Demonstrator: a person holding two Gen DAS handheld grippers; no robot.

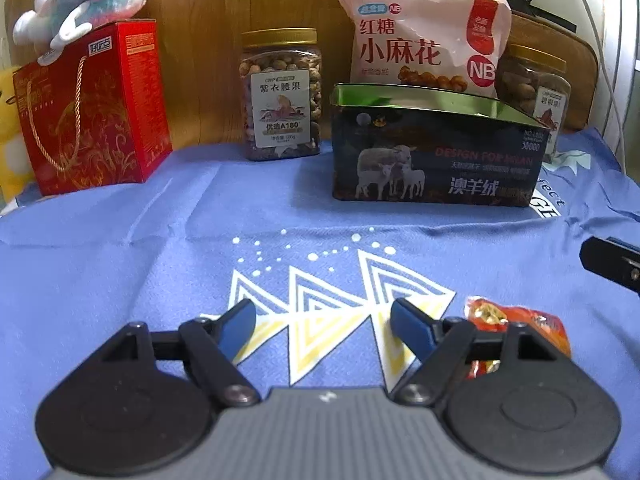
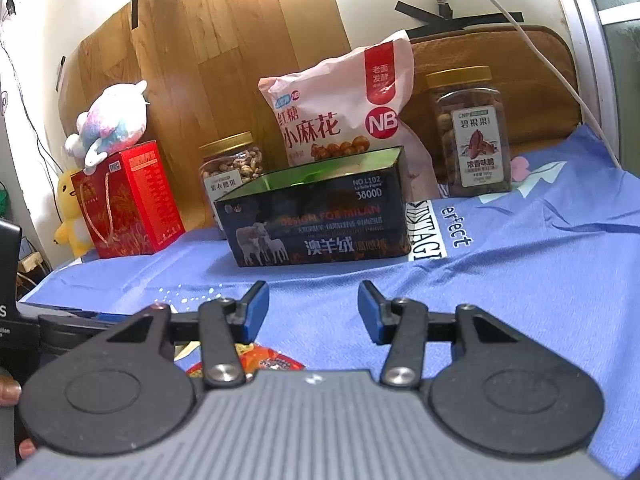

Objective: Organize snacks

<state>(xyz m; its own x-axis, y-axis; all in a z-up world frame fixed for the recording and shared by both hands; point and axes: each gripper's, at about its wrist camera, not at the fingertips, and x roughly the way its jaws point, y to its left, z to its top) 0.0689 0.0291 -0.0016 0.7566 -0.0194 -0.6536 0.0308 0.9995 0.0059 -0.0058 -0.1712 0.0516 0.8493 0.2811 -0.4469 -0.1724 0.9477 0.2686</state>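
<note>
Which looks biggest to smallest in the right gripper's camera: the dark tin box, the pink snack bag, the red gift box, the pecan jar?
1. dark tin box, though it sits nearest the camera
2. pink snack bag, partly hidden behind the tin
3. red gift box
4. pecan jar, close to the gift box in size

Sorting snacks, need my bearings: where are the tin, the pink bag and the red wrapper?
tin (image 1: 436, 168): left wrist view, front wall.
pink bag (image 1: 404, 40): left wrist view, printed front.
red wrapper (image 1: 532, 320): left wrist view, top.
</note>
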